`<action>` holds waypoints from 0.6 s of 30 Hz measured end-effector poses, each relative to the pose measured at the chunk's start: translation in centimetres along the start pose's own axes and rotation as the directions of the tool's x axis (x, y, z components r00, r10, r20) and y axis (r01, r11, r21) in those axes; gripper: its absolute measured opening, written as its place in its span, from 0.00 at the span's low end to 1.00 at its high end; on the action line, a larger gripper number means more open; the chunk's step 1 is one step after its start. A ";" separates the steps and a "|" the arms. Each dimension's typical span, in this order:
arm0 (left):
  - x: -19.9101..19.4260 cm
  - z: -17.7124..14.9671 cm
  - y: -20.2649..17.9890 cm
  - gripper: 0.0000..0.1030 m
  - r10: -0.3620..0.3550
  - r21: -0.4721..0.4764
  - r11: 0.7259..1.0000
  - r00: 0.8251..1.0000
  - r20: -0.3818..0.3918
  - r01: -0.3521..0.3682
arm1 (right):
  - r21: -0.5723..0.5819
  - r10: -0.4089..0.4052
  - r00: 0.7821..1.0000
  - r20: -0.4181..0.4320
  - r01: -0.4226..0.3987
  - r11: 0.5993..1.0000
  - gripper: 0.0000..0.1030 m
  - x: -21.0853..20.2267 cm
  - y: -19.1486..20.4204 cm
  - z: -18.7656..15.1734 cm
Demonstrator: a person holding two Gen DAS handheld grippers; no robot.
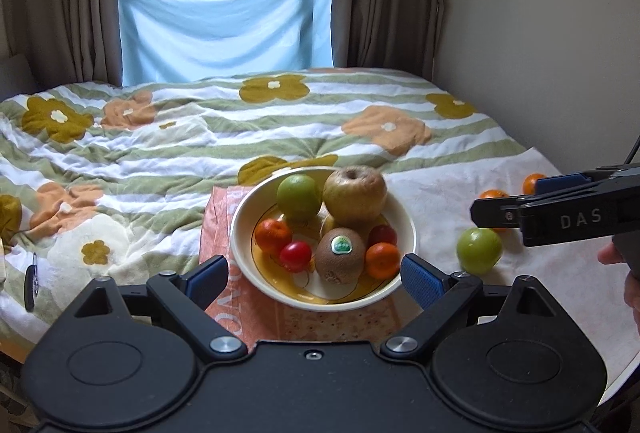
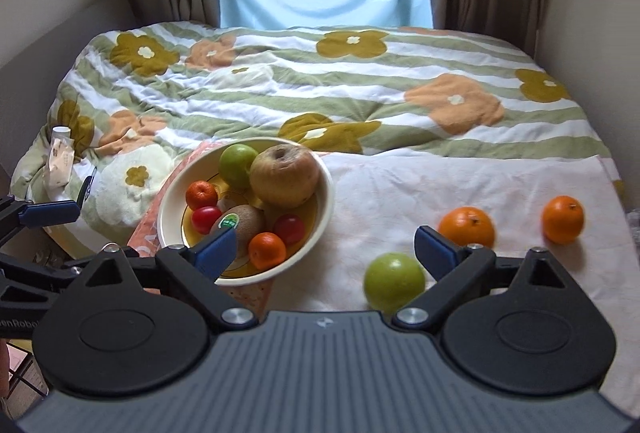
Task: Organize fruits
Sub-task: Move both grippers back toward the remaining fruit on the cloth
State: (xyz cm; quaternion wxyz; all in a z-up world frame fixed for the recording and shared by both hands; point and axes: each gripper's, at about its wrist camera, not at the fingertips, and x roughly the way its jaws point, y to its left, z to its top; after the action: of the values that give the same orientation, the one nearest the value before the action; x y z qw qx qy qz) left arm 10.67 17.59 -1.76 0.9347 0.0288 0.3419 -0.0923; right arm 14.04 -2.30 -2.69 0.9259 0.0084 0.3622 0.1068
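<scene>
A cream bowl (image 1: 240,229) (image 2: 326,201) on the bed holds a large yellow apple (image 1: 354,195) (image 2: 285,175), a green apple (image 1: 299,195), a stickered kiwi (image 1: 340,253) (image 2: 240,219), small oranges and red tomatoes. A loose green apple (image 1: 479,249) (image 2: 394,281) lies right of the bowl, with two oranges (image 2: 466,227) (image 2: 562,219) beyond it. My left gripper (image 1: 314,275) is open and empty in front of the bowl. My right gripper (image 2: 324,249) is open and empty, with the green apple just inside its right finger; it shows side-on in the left wrist view (image 1: 500,209).
The bowl stands on an orange printed cloth (image 1: 216,229) next to a white cloth (image 2: 460,177), over a flowered quilt (image 1: 160,137). A wall (image 1: 540,13) runs along the bed's right side. Curtains and a window stand behind. A small bottle (image 2: 61,132) and packet lie at the bed's left edge.
</scene>
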 end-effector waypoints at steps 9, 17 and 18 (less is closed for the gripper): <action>-3.6 -0.2 -4.4 0.93 0.094 -0.015 0.996 0.994 0.050 -0.093 | -0.023 0.022 0.999 0.046 -0.021 1.000 1.00 -5.2 -5.0 -0.6; -5.7 -1.0 -10.2 0.93 0.183 -0.093 0.980 0.981 0.062 -0.177 | -0.091 0.108 0.993 0.048 -0.103 0.990 1.00 -7.7 -10.0 -1.4; -5.7 -1.1 -11.0 0.93 0.187 -0.099 0.979 0.981 0.060 -0.181 | -0.097 0.114 0.992 0.049 -0.109 0.989 1.00 -7.9 -10.7 -1.5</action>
State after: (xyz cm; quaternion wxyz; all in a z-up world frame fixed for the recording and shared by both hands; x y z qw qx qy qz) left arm 3.62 7.82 1.15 0.9509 0.0136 0.3091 0.0095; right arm 9.41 -14.43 0.48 0.9273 -0.0119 0.3305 0.1752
